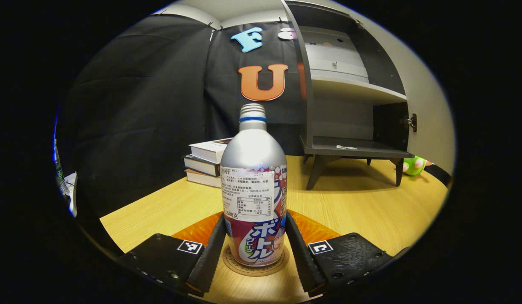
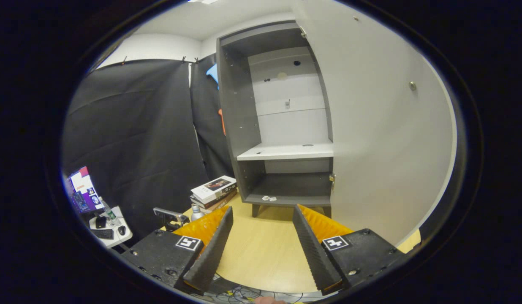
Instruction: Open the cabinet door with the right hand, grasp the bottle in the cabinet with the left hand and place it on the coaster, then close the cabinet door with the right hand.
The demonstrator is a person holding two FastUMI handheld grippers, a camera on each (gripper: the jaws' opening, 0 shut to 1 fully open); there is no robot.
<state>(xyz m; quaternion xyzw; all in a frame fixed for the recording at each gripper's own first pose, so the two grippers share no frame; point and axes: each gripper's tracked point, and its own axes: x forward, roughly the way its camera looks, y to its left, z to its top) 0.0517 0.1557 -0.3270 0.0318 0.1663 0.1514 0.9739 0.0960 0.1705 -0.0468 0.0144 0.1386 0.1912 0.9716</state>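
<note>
Since the aluminium drink bottle (image 1: 253, 185) already stands upright on the round cork coaster (image 1: 256, 266), the middle of the task looks all but finished. In the left gripper view the left hand-held gripper (image 1: 254, 247) has its fingers close on either side of the bottle's lower body; whether both pads truly press on it or have just let go I cannot tell, so the release may remain to be done. The coaster lies on the pale wooden surface (image 1: 362, 211), near its front edge. Farther back on that surface sits a stack of books (image 1: 207, 162), and beyond it the grey cabinet (image 1: 349, 109) on short legs, its shelves bare of any bottle.

In the right gripper view the right hand-held gripper (image 2: 262, 242) is spread wide and holds nothing, hovering above the surface and pointed toward the cabinet. The cabinet door (image 2: 387, 139) stands swung fully open just beyond it on the right. Opening is done; closing that door is, by my reading, the one large step left.
</note>
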